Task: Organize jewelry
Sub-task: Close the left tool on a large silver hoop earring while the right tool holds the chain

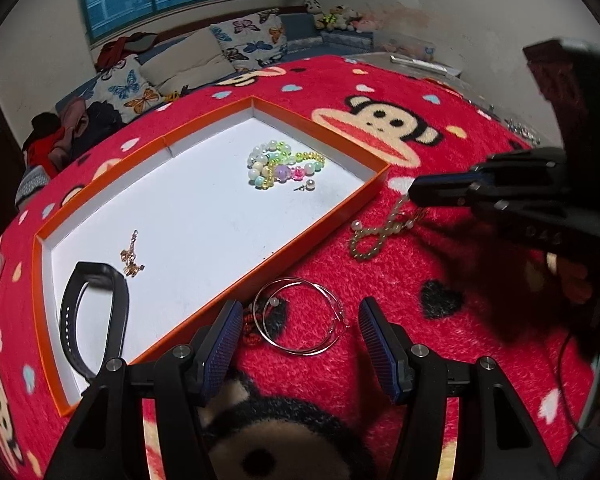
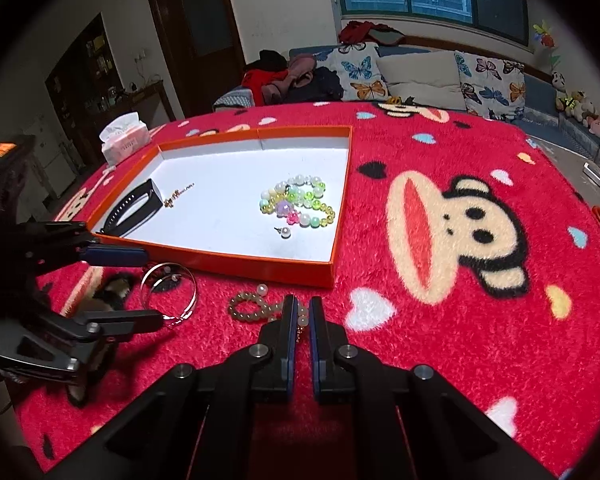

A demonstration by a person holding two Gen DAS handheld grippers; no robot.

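Red plush monkey-print blanket (image 2: pixel 440 304) covers the surface. On it, a shallow orange tray (image 2: pixel 332 240) with white floor. Inside the tray: black wristband (image 1: pixel 96 312) at one end, small gold charm chain (image 1: pixel 131 258) just beside it; at the other end a heap of coloured bead bracelets (image 2: pixel 298 204) with a single pearl earring (image 2: pixel 285 233) close by. Outside the tray, on the blanket near its long wall: silver wire bangles (image 1: pixel 304 316), and a pale bead bracelet (image 2: pixel 252 306) with a chain end. Left gripper (image 1: pixel 296 344) jaws released, spread wide to either side of the bangles, not touching. Right gripper (image 2: pixel 303 312) jaws clenched nearly together at the chain end of the pale bead bracelet; actual pinch on the chain cannot be confirmed.
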